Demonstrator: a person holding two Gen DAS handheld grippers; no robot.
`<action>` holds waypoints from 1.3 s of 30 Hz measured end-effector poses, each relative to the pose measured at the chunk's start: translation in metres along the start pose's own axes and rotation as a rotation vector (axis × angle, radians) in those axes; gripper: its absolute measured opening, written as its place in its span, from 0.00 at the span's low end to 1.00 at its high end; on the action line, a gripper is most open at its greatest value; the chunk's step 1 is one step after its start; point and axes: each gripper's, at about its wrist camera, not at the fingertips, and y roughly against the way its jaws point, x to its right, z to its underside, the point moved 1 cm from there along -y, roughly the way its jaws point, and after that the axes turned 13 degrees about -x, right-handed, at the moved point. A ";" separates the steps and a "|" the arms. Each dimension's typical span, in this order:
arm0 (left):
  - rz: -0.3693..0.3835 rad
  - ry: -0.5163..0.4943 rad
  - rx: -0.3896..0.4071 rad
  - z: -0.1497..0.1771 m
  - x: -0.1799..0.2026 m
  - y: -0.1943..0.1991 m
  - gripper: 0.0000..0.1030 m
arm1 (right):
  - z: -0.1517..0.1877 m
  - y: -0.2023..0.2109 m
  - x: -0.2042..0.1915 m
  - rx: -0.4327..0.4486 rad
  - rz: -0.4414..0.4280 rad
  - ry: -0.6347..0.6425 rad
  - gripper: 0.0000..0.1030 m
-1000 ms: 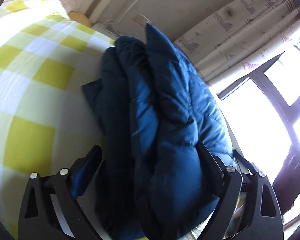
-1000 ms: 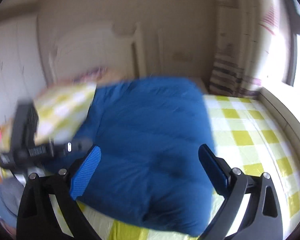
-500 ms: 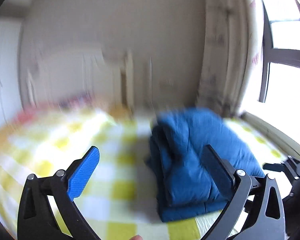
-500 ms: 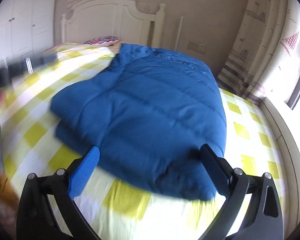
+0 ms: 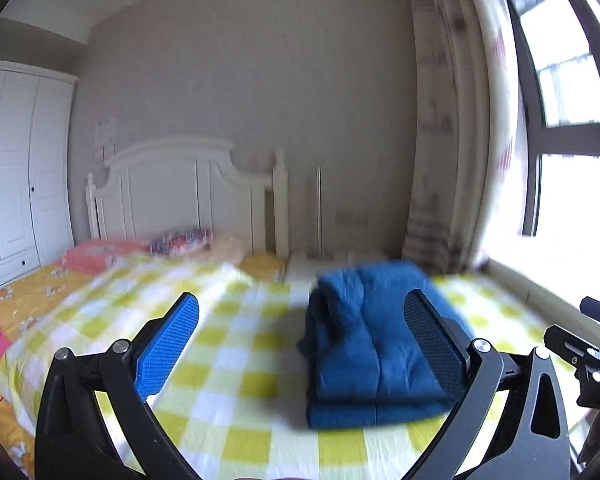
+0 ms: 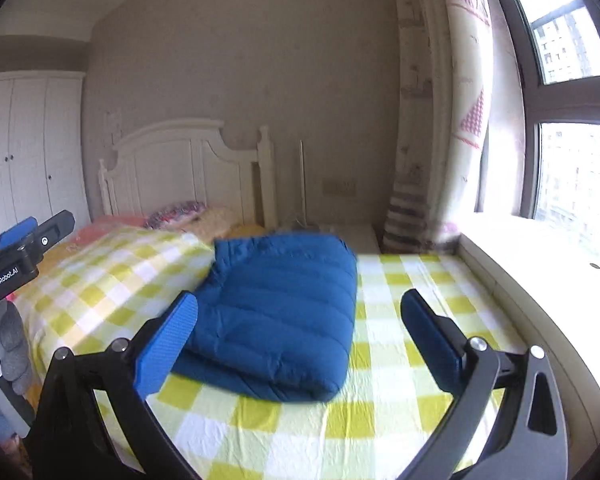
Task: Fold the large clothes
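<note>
Blue padded jacket (image 5: 374,344) (image 6: 278,320) lies folded on the bed's checked sheet (image 5: 236,364) (image 6: 392,408), toward 2 o'clock from bed centre, window side. Left gripper (image 5: 300,344) and right gripper (image 6: 298,344): fingers spread wide, holding nothing, clear of the jacket. Headboard (image 5: 188,196) at 12 o'clock.

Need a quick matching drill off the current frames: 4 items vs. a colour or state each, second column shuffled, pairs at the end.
Column 1:
1. puffer jacket
2. bed sheet
3. headboard
4. left gripper

Column 2:
A. white, upright against the wall
B. open, holding nothing
C. blue, folded into a bundle on the bed
D. yellow and white check

Pairs: 1-C, 2-D, 3-A, 4-B

The right gripper is also open and apart from the jacket.
</note>
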 end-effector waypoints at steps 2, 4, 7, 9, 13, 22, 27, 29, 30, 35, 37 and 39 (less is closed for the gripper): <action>-0.006 0.002 -0.056 0.012 0.007 -0.016 0.96 | 0.015 -0.015 0.007 -0.061 -0.012 -0.034 0.98; -0.002 -0.018 -0.107 0.027 0.013 -0.028 0.96 | 0.029 -0.028 0.012 -0.114 -0.009 -0.068 0.98; -0.001 -0.070 -0.160 0.048 0.027 -0.041 0.96 | 0.040 -0.031 0.005 -0.142 0.023 -0.053 0.98; 0.000 -0.096 -0.181 0.055 0.035 -0.044 0.96 | 0.043 -0.032 0.002 -0.140 0.038 -0.036 0.98; 0.009 -0.105 -0.207 0.066 0.040 -0.049 0.96 | 0.043 -0.033 -0.007 -0.138 0.062 -0.005 0.98; 0.017 -0.110 -0.205 0.069 0.038 -0.048 0.96 | 0.045 -0.031 -0.013 -0.138 0.076 0.009 0.98; 0.014 -0.109 -0.207 0.070 0.037 -0.049 0.96 | 0.048 -0.034 -0.015 -0.153 0.074 0.015 0.98; 0.015 -0.111 -0.210 0.070 0.037 -0.049 0.96 | 0.049 -0.035 -0.015 -0.159 0.071 0.016 0.98; 0.014 -0.112 -0.212 0.070 0.037 -0.050 0.96 | 0.049 -0.036 -0.015 -0.162 0.070 0.016 0.98; 0.013 -0.117 -0.213 0.071 0.038 -0.050 0.96 | 0.051 -0.038 -0.015 -0.170 0.067 0.015 0.98; 0.014 -0.115 -0.212 0.071 0.038 -0.050 0.96 | 0.051 -0.038 -0.016 -0.171 0.067 0.016 0.98; 0.014 -0.115 -0.213 0.071 0.038 -0.050 0.96 | 0.051 -0.038 -0.016 -0.170 0.068 0.017 0.98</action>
